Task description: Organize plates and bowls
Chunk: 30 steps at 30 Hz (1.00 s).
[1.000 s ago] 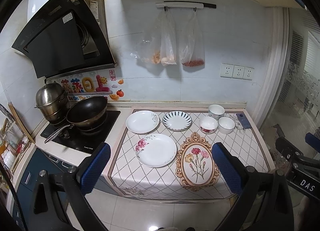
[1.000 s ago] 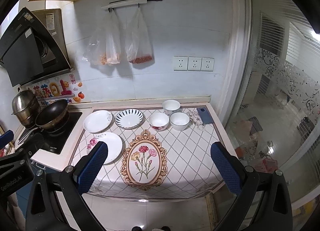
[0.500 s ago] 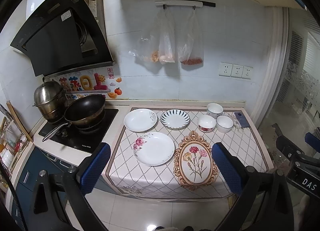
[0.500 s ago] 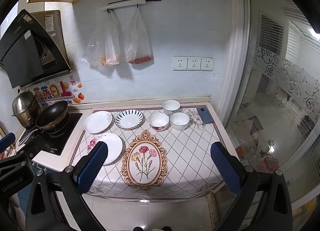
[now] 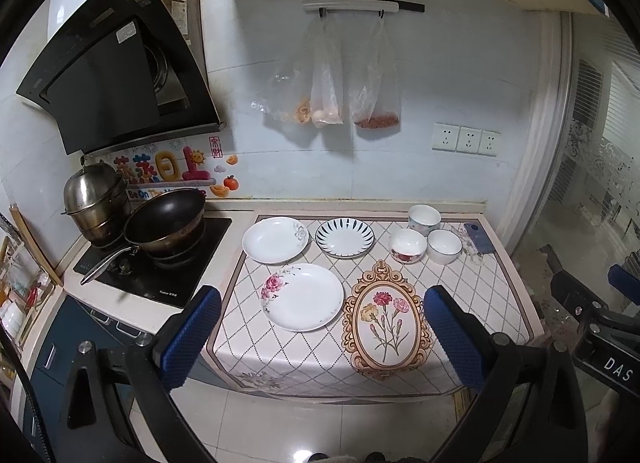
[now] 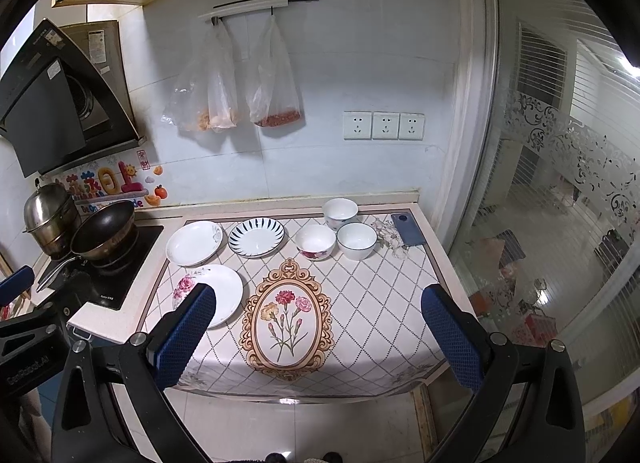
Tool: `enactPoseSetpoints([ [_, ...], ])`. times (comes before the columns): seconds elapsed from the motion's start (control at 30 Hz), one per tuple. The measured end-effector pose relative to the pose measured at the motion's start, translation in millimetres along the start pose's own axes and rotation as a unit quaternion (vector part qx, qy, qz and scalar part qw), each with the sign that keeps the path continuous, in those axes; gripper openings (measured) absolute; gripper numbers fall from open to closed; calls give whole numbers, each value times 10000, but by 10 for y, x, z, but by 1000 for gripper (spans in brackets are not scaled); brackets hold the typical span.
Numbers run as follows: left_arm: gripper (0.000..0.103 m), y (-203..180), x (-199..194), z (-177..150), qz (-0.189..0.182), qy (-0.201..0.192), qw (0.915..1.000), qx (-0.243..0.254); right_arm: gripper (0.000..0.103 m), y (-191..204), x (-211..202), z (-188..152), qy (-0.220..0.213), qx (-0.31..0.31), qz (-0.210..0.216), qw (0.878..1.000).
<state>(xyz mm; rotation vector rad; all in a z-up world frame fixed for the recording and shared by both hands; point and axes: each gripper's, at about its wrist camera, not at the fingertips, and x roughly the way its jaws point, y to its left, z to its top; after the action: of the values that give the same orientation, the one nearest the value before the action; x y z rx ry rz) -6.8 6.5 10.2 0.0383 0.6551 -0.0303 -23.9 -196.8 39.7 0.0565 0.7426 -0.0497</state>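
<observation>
- Both pairs of blue-padded fingers stand wide apart and hold nothing: the left gripper and the right gripper hang in the air in front of the counter edge, well apart from all the dishes.
- Below them, a tablecloth with a diamond pattern covers the counter and hangs over its front edge.
- Nearest on the cloth lies an oval mat with a golden frame and printed flowers; nothing stands on it.
- Just beside the mat, on its left, lies a white plate with a pink rose, flat on the cloth.
- Behind this plate lies a second white plate with a grey flower at its rim, near it but apart.
- To the right of it, close by, lies a plate with dark blue stripes.
- Further right, three bowls stand upright in a tight group: a bowl with red flowers, a white bowl with a dark rim just beside it, and a third bowl behind them. I cannot tell if they touch.
- At the far right corner lies a dark phone.
- On the left, a black wok and a steel pot stand on the stove.
- On the back wall, plastic bags hang from a rail.
</observation>
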Motion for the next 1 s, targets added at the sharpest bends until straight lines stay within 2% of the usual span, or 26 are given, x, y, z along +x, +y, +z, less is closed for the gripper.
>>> enactPoseSetpoints([
  [0.5, 103, -16, -4, 3, 2, -1, 10000, 18, 103, -32, 5, -16, -5, 23, 26, 10000],
  [0.8, 103, -46, 6, 1, 36, 2, 10000, -9, 103, -132, 62, 16, 7, 97, 212, 9997],
  [1.0, 103, 29, 218, 25, 334, 41, 9989, -337, 103, -230, 288, 49, 185, 186, 343, 9991],
])
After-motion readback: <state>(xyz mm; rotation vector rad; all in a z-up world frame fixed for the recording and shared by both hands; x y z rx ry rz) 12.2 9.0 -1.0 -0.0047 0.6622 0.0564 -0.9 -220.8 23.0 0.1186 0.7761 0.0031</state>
